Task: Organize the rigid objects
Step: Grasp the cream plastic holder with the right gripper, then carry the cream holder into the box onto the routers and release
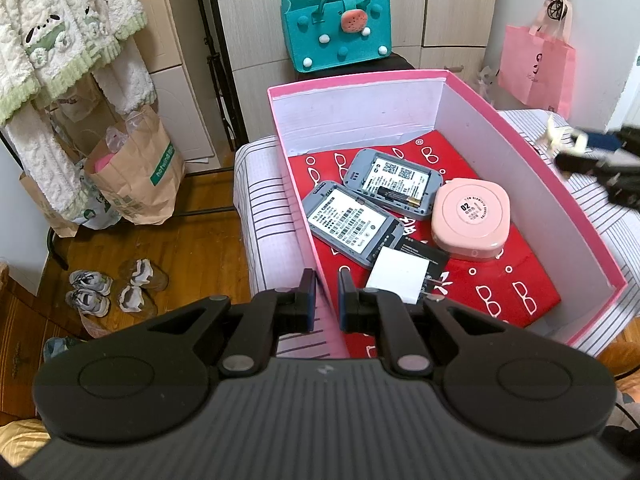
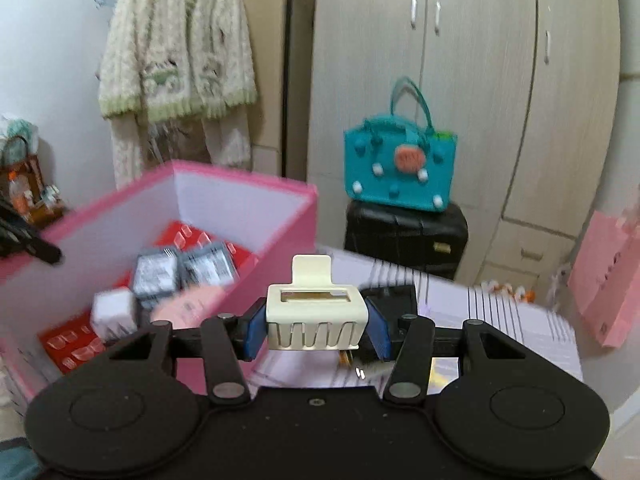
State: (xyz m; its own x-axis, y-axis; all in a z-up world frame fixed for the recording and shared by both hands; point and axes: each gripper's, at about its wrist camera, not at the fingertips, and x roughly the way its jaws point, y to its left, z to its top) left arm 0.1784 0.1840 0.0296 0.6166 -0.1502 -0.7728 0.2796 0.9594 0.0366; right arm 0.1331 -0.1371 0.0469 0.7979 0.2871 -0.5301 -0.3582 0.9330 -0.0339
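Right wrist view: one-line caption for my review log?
Right gripper clamps a cream hair claw clip beside the pink storage box.
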